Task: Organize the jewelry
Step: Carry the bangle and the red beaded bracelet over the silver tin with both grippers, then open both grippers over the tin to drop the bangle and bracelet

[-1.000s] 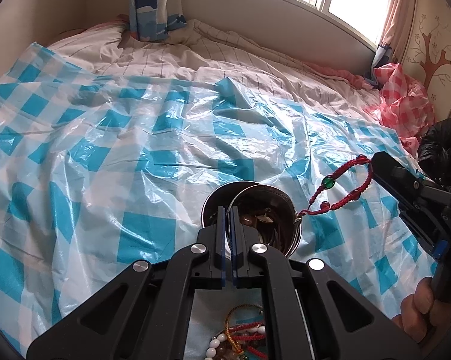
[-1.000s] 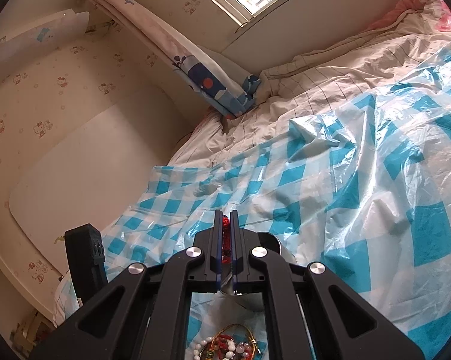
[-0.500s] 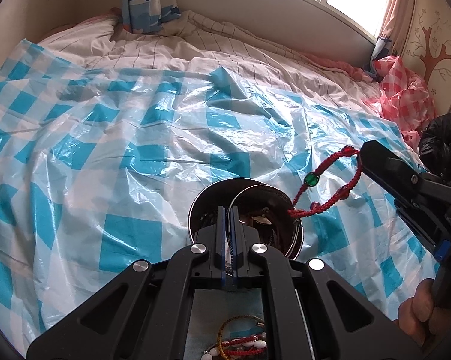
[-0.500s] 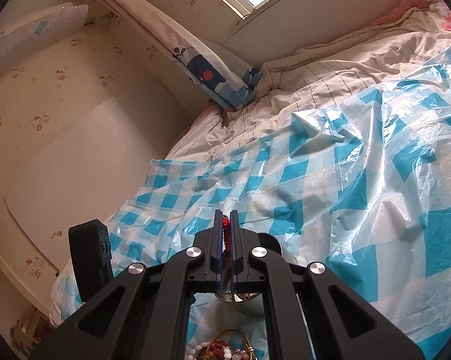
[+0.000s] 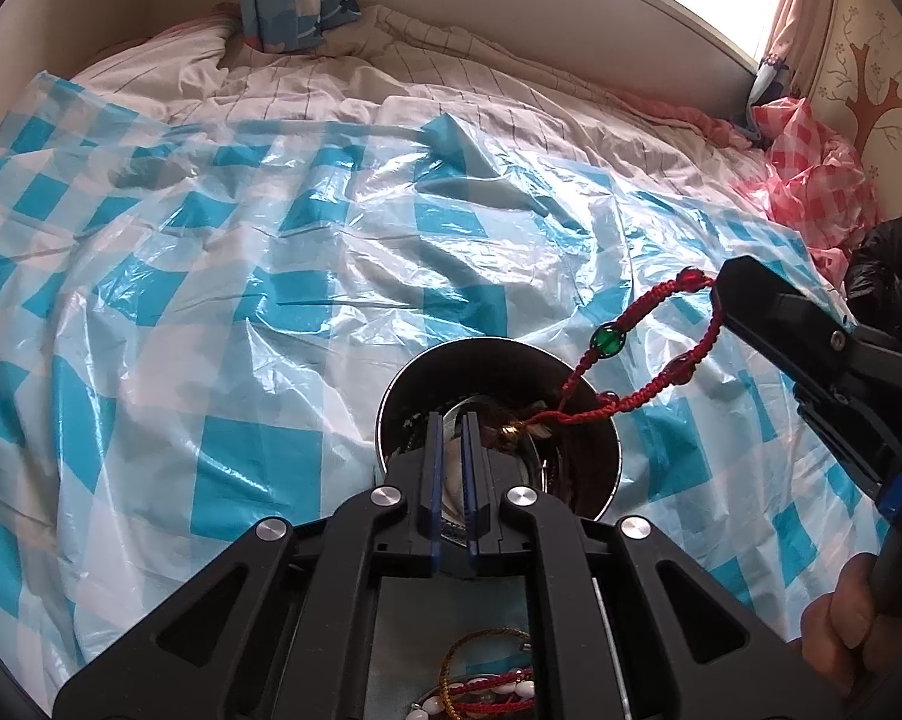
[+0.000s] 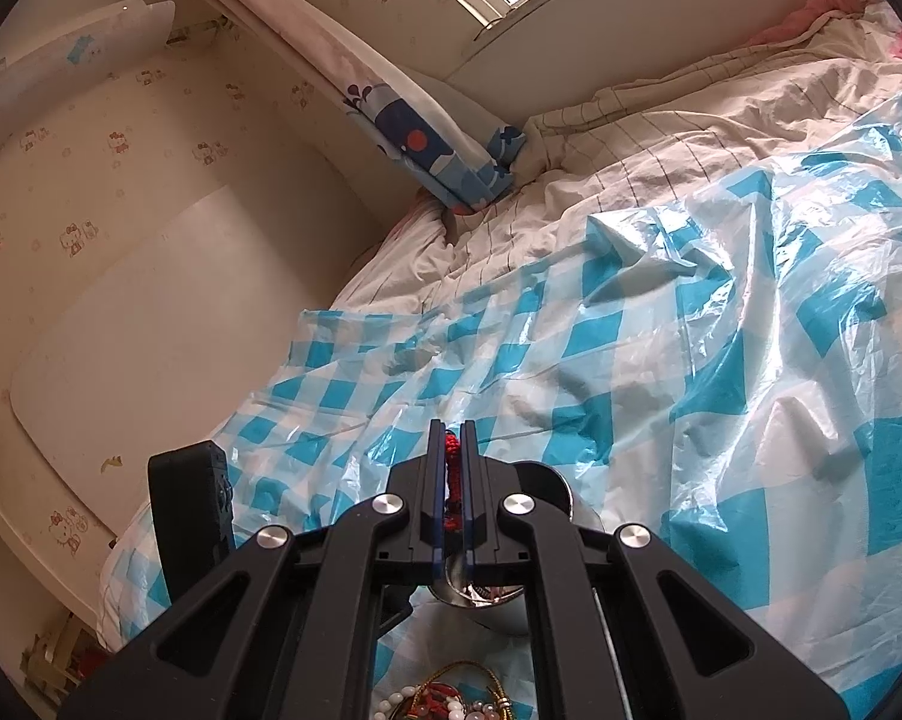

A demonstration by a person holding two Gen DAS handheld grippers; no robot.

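A blue-checked plastic sheet (image 5: 282,276) covers the striped bedding (image 5: 451,78) (pink-checked bag (image 5: 811,180), perhaps, far right).

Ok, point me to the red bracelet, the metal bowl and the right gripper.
red bracelet (image 5: 608,340), left wrist view, on its green bead.
metal bowl (image 5: 451,360), left wrist view, on the far rim.
right gripper (image 5: 728,282), left wrist view, on the fingertips shut on the cord.

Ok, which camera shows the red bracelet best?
The left wrist view: the bracelet hangs as a full loop from the right gripper down into the bowl. The right wrist view shows only a red bit pinched between its jaws.
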